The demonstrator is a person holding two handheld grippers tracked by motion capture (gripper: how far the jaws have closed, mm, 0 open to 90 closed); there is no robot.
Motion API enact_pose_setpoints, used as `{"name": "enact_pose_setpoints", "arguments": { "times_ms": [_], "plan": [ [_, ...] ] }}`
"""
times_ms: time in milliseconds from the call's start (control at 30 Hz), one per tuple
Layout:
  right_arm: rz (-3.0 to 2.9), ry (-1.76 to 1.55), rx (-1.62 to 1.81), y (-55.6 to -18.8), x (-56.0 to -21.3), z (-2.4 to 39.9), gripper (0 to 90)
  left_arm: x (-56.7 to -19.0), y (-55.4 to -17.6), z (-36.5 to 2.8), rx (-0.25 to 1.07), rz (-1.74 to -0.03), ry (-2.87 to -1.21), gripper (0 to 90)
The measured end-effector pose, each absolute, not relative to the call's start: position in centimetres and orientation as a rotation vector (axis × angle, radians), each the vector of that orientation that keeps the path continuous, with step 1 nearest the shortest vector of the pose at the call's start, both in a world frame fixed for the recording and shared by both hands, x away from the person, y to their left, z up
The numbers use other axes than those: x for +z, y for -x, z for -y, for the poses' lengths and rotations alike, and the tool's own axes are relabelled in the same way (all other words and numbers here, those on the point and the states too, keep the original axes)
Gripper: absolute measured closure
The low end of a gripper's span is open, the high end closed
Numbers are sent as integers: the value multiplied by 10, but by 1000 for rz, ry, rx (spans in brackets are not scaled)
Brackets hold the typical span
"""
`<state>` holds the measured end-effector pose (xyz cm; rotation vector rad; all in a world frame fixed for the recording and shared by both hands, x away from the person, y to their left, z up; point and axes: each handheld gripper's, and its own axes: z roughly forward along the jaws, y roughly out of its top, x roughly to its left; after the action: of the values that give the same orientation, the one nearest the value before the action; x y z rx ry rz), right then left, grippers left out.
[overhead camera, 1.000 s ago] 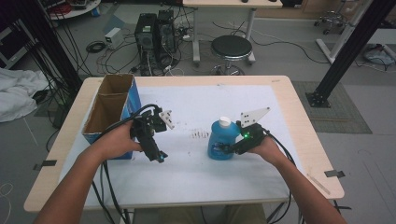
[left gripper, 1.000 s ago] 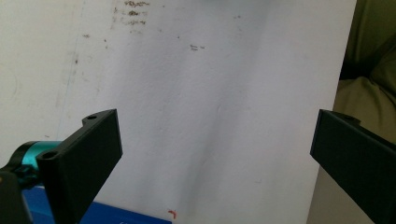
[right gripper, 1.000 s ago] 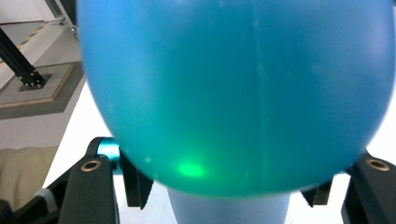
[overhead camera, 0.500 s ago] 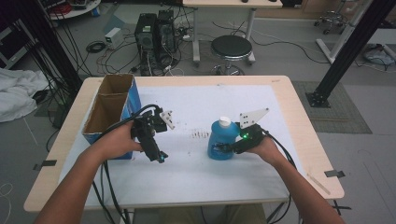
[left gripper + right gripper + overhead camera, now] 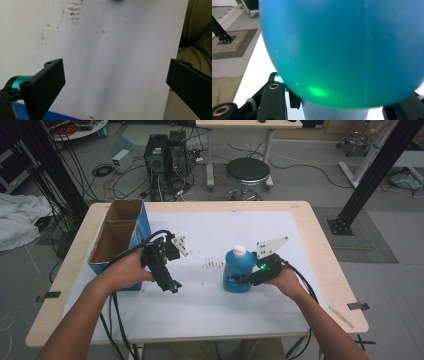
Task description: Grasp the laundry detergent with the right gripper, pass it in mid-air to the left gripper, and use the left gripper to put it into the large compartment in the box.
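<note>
Now the right gripper [image 5: 239,280] has just been closing and clamps the blue bottle [image 5: 237,271], lift-ready; left gripper [image 5: 171,286] hangs wide open, empty, near the box [image 5: 116,240].

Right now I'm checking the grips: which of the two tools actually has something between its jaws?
The right tool: its jaws clamp the blue bottle. The left tool stands open over the bare white table cover.

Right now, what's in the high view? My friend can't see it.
The right gripper is shut on a blue bottle standing on a white table. The left gripper hangs open beside a cardboard box.
</note>
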<state>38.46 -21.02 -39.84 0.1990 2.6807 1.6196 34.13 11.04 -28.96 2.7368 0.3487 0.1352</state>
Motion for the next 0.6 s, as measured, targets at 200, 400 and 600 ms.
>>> {"name": "enact_pose_setpoints", "arguments": {
  "times_ms": [200,400,600],
  "plan": [
    [-2676,-208,1595,-378,-382,215,444,-274,-341,-101,145,-328,-2726,21],
    [-2695,-245,1576,-374,-367,222,445,-263,-344,-89,151,-300,-2732,21],
    [-2696,-181,1530,-367,-351,230,445,-244,-347,-69,133,-239,-2734,21]
  ]
}}
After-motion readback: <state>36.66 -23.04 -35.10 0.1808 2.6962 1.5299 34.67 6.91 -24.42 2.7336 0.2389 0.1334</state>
